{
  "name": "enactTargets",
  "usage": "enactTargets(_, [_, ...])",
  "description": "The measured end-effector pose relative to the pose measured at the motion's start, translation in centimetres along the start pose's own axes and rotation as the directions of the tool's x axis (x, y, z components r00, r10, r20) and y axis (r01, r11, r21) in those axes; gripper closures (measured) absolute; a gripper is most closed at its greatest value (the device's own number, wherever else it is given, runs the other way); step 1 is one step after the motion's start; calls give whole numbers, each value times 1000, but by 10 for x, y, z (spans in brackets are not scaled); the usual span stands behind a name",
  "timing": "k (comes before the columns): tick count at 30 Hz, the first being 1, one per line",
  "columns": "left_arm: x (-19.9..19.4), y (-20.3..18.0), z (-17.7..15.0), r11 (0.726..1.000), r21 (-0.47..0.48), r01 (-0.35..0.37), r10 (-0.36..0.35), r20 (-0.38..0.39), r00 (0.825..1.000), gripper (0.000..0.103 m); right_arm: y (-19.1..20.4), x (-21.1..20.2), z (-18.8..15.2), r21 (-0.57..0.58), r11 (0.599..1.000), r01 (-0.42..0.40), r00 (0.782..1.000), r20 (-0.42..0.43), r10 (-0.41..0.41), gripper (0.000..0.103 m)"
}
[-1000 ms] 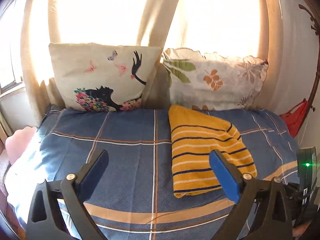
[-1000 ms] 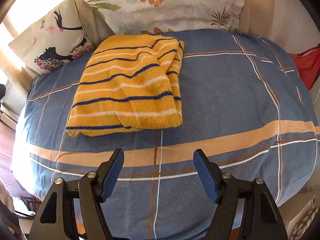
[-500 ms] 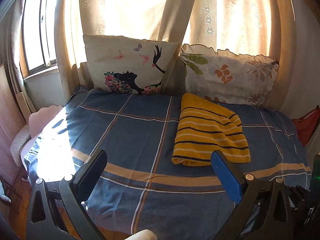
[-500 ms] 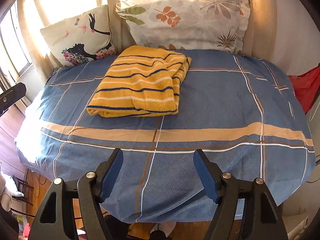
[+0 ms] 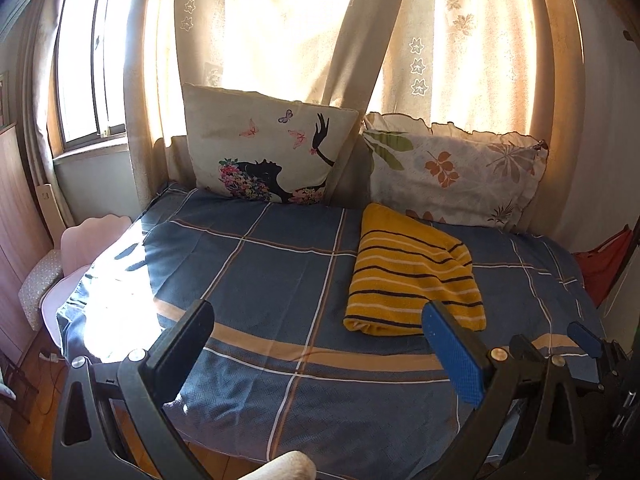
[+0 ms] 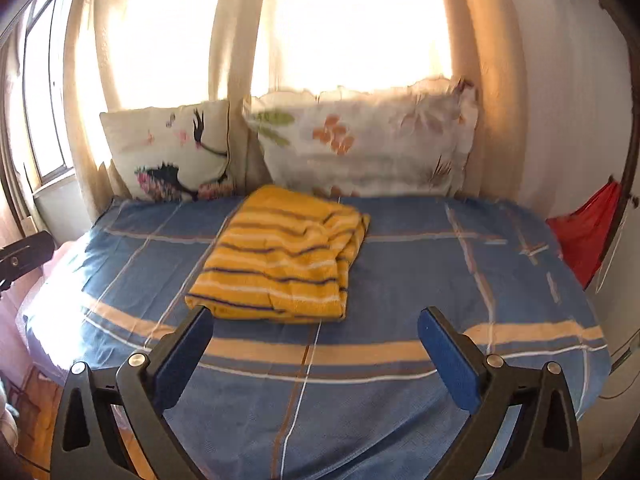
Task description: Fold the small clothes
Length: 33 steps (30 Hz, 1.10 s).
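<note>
Both views have pulled back from the folded sweater [image 6: 280,256] (blurred); right hand-held gripper [image 6: 316,330] opening, empty, left hand-held gripper [image 5: 318,322] wide.

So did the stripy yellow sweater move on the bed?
No. The folded yellow striped sweater still lies in front of the leaf-print pillow; only the cameras pulled back.
</note>
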<state>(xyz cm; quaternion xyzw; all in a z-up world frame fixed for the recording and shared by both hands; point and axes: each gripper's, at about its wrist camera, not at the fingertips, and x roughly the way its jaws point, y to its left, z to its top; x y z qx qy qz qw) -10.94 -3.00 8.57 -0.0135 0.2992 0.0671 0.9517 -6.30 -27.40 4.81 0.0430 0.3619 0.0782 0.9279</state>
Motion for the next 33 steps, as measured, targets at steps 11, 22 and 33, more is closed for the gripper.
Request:
enactTargets(11, [72,7,-33,999,37,-4,12,-229,973,0,7,44,-18,-52,993,102,975,-193,-110,0])
enactTargets(22, [96,-2,-36,997,51,54,-35,-321,946,0,15,77,-27,-70,991,116,946,-296,-132,0])
enactTargets(33, [106,2,-42,998,48,37,-17,-370,929,0,21,91,-30,-115,984,132,929,-333,-164,0])
